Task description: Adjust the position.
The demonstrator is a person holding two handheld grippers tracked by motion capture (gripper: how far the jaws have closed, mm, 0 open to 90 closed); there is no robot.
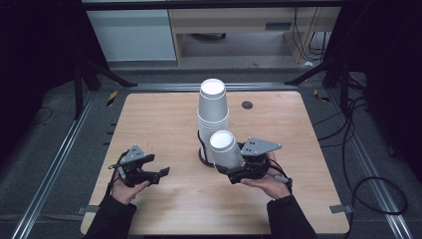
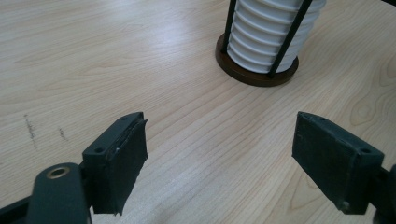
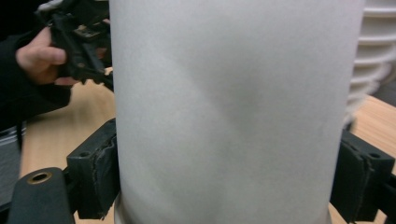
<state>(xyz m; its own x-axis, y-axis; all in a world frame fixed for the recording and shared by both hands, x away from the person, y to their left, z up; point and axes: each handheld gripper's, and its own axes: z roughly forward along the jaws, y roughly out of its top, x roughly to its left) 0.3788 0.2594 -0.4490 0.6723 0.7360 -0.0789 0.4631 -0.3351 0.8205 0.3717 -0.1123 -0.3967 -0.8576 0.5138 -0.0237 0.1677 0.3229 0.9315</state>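
Clamped in our right gripper [image 1: 234,168], the inverted paper cup [image 1: 227,148] sits just before the cup stack [image 1: 213,112]; we lower it gently, left gripper [image 1: 155,174] spread empty.

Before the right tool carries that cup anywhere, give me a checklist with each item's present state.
1. Right tool shut on the single cup: ok, both pads press its sides in the right gripper view.
2. Single cup free of the cup stack: ok, it sits in front of the stack, tilted.
3. Cup wall undamaged: cannot tell, a faint dent-like shading shows on it.
4. Cup stack upright in its holder: ok.
5. Left tool open and holding nothing: ok, only bare table lies between its jaws.
6. Left tool away from the cup: ok, it hangs well off to the side.
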